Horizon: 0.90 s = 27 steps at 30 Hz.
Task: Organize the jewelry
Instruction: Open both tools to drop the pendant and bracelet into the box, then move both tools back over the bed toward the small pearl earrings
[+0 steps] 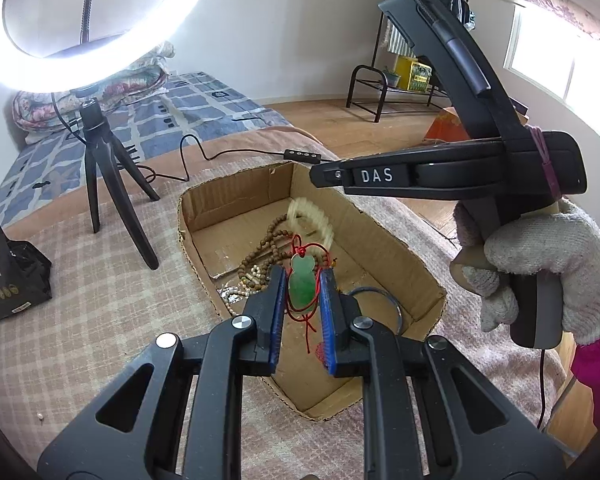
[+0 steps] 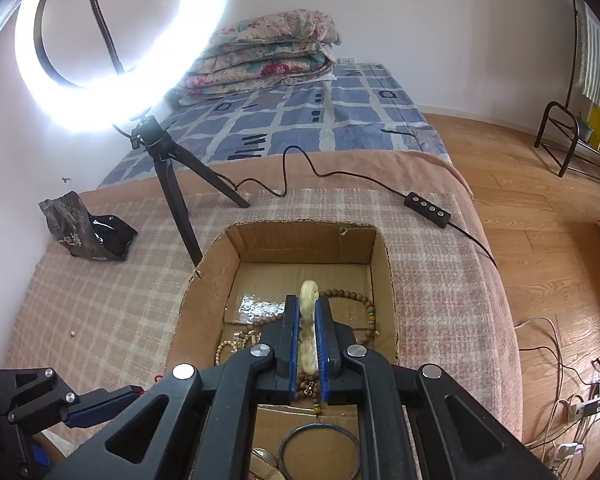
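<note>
Your right gripper (image 2: pixel 309 330) reads "DAS" — it clamps one cream carved bangle (image 2: pixel 308 320); your left gripper (image 1: pixel 303 292) grips one green jade pendant on red cord (image 1: pixel 302 286) over the brown cardboard box (image 1: pixel 236 200).

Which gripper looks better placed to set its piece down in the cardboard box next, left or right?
Probably the right gripper. Its cream carved bangle hangs above the middle of the brown cardboard box, over the bead strands. The left gripper pinches the green jade pendant on red cord nearer the box's near wall.
</note>
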Tool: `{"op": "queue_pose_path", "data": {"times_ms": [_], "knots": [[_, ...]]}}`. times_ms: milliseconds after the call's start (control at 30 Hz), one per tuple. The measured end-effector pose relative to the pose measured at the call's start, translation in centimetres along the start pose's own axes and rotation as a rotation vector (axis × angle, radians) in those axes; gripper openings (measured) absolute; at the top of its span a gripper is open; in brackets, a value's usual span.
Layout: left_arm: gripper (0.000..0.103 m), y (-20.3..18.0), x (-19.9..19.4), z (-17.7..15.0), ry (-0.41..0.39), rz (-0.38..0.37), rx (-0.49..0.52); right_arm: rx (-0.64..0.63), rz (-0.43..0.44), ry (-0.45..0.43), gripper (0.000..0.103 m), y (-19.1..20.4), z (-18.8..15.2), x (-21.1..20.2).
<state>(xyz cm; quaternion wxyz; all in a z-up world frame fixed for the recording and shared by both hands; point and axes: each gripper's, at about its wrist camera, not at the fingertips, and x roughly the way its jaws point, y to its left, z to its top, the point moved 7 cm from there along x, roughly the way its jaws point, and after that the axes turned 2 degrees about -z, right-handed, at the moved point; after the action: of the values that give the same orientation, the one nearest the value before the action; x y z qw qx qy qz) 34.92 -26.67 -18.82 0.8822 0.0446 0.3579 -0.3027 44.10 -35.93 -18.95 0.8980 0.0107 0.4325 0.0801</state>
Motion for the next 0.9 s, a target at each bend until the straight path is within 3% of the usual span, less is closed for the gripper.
{"op": "queue_pose_path", "data": {"times_ms": [100,133,200,267,367,400,900], "knots": [[0.017,-0.2,0.0,-0.1,-0.002,0.002,0.010,0.008,-0.007,-0.017,0.038,-0.1,0.2,-0.3],[0.032,-0.3,0.0,-0.1,0.000,-0.001,0.012,0.013,-0.011,-0.016,0.043,-0.1,0.2,-0.4],[0.056,-0.4,-0.1,-0.2,-0.007,-0.008,0.016,0.024,-0.021,-0.017,0.078,-0.2,0.2,-0.5],[0.066,-0.4,-0.3,-0.3,-0.017,0.004,0.015,0.031,-0.032,-0.038,0.092,-0.3,0.3,-0.9],[0.077,-0.3,-0.4,-0.4,-0.014,0.007,0.005,0.042,-0.048,-0.045,0.098,-0.5,0.5,-1.1],[0.077,-0.3,-0.4,-0.4,-0.014,0.005,0.000,0.049,-0.052,-0.043,0.103,-0.6,0.5,-1.1],[0.078,-0.6,-2.1,-0.5,-0.023,0.020,0.009,0.064,-0.061,-0.049,0.103,0.2,0.3,-2.6]]}}
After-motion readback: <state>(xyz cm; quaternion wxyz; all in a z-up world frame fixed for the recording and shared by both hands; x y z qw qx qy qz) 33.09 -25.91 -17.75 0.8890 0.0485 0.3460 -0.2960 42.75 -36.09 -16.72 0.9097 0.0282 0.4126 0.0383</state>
